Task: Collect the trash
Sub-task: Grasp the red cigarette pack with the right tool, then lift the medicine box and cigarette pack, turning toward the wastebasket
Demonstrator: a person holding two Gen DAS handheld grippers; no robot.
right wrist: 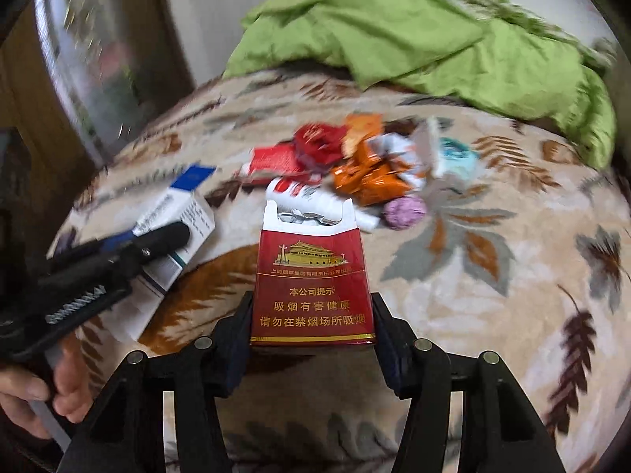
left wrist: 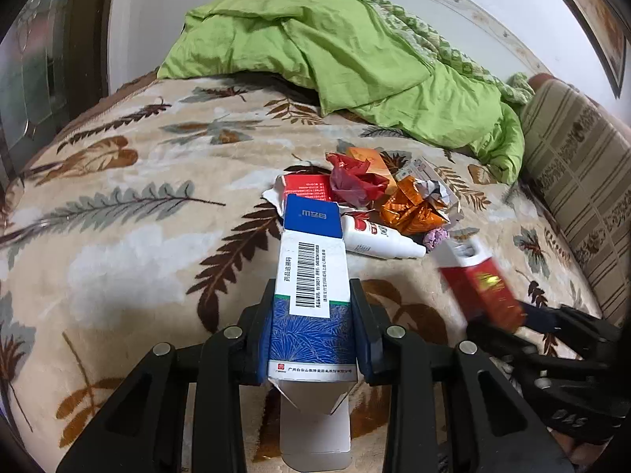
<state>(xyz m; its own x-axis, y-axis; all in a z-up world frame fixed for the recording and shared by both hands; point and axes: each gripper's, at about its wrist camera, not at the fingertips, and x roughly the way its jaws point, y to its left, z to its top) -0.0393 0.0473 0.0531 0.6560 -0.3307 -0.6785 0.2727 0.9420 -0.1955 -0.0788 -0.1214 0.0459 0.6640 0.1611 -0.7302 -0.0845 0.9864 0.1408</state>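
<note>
My left gripper [left wrist: 311, 295] is shut on a long blue-and-white medicine box [left wrist: 309, 260], which sticks out forward over the bed. My right gripper [right wrist: 311, 299] is shut on an opened red cigarette pack [right wrist: 311, 272]; in the left wrist view the pack [left wrist: 481, 283] shows blurred at the lower right. Beyond both lies a pile of trash: a red crumpled wrapper [left wrist: 351, 181], an orange foil wrapper [left wrist: 414, 209], a white tube [left wrist: 378, 240], a flattened red box [left wrist: 307, 189] and a small purple ball [right wrist: 406, 211]. In the right wrist view the left gripper [right wrist: 157, 240] holds its box [right wrist: 189, 213] at the left.
Everything lies on a bed with a beige leaf-patterned blanket [left wrist: 138, 197]. A crumpled green quilt [left wrist: 335, 59] fills the far side. A striped cushion [left wrist: 572, 181] borders the right. A person's hand [right wrist: 59, 394] grips the left handle. Dark furniture with glass [right wrist: 98, 59] stands at the left.
</note>
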